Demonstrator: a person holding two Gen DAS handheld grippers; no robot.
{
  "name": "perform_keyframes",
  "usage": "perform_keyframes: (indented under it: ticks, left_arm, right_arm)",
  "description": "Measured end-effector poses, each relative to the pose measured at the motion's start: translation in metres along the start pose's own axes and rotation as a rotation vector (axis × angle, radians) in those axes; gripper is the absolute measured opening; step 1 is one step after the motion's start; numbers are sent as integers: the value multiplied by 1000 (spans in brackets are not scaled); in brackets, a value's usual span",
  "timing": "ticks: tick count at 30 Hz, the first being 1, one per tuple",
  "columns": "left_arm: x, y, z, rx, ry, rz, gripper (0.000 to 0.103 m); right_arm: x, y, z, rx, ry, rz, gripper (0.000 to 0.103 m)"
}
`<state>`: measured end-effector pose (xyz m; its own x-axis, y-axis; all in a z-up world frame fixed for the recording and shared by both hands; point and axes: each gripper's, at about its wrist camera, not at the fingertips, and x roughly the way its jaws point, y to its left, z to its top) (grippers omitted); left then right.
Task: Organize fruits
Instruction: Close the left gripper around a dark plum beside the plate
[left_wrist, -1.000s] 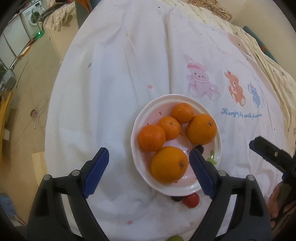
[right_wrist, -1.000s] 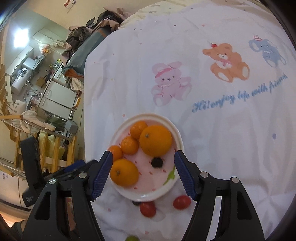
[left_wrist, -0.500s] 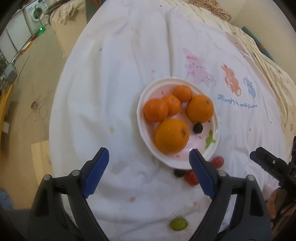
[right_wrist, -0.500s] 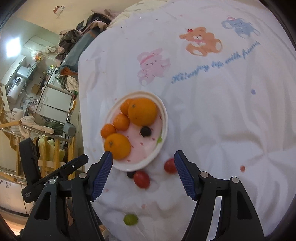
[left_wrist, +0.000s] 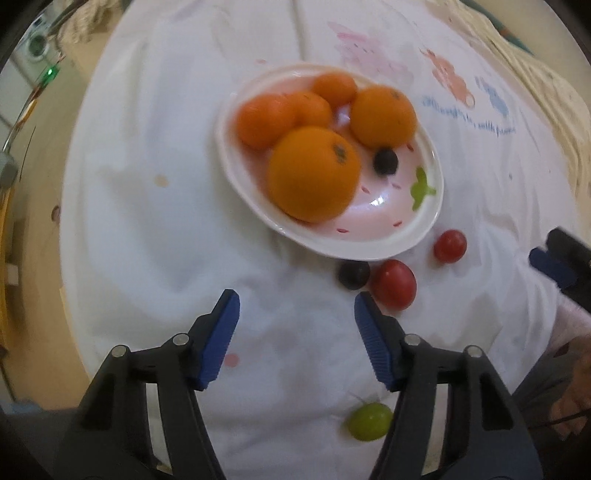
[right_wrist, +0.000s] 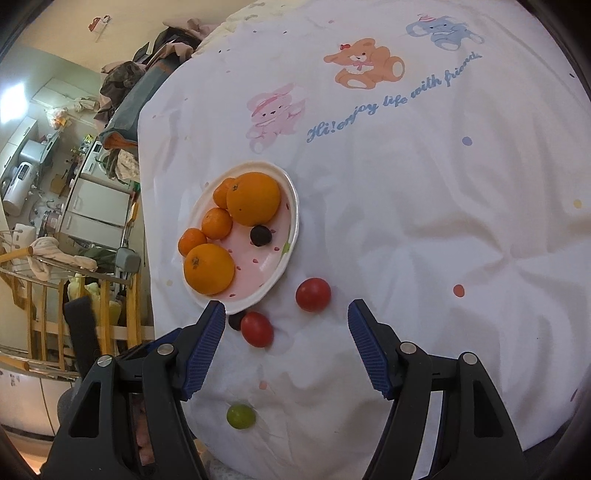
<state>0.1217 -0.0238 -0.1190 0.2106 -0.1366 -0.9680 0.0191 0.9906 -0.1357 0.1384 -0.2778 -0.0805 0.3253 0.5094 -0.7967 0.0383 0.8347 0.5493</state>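
Observation:
A white plate (left_wrist: 399, 243) (right_wrist: 275, 275) on the white cloth holds several oranges (left_wrist: 313, 173) (right_wrist: 253, 199) and one dark berry (left_wrist: 385, 160) (right_wrist: 260, 235). On the cloth beside the plate lie two red cherry tomatoes (left_wrist: 394, 284) (left_wrist: 449, 246) (right_wrist: 257, 329) (right_wrist: 313, 294), a dark berry (left_wrist: 353, 274) (right_wrist: 235, 320) and, nearer, a green grape (left_wrist: 369, 421) (right_wrist: 241, 416). My left gripper (left_wrist: 295, 306) is open and empty, above the cloth short of the plate. My right gripper (right_wrist: 286, 314) is open and empty, with the tomatoes just ahead of its fingers.
The white cloth (right_wrist: 424, 221) has cartoon animal prints (right_wrist: 365, 62) and wrinkles on the right. Its edge drops off on the left to a floor with a cluttered kitchen shelf (right_wrist: 85, 206) and a wooden rack (right_wrist: 44, 317). The right gripper's finger (left_wrist: 554, 266) shows at the left view's right edge.
Both grippers have pulled back from over the plate toward the near edge of the cloth. The loose tomatoes, berry and grape have come into full view. Jaws stay open.

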Motion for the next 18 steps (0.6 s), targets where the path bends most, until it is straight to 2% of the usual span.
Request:
perform_keyframes:
  ticks: [2, 4, 7, 9, 12, 18]
  left_arm:
    - [5, -8, 1, 37, -2, 37, 52]
    - [9, -17, 2, 88, -8, 71, 52]
    - [12, -28, 2, 126, 0, 43, 52]
    - [15, -35, 1, 166, -4, 57, 52]
    - [22, -39, 3, 196, 12, 62, 37]
    - [29, -44, 9, 232, 2, 35, 36]
  right_arm:
    - [-1, -1, 0, 4, -3, 4, 72]
    - [-2, -1, 0, 4, -4, 8, 72]
    - [-2, 0, 0, -3, -3, 10, 72]
    - [-2, 1, 1, -6, -1, 12, 72]
    - [1, 4, 2, -10, 7, 22, 72]
    - [5, 13, 2, -48, 18, 17, 72]
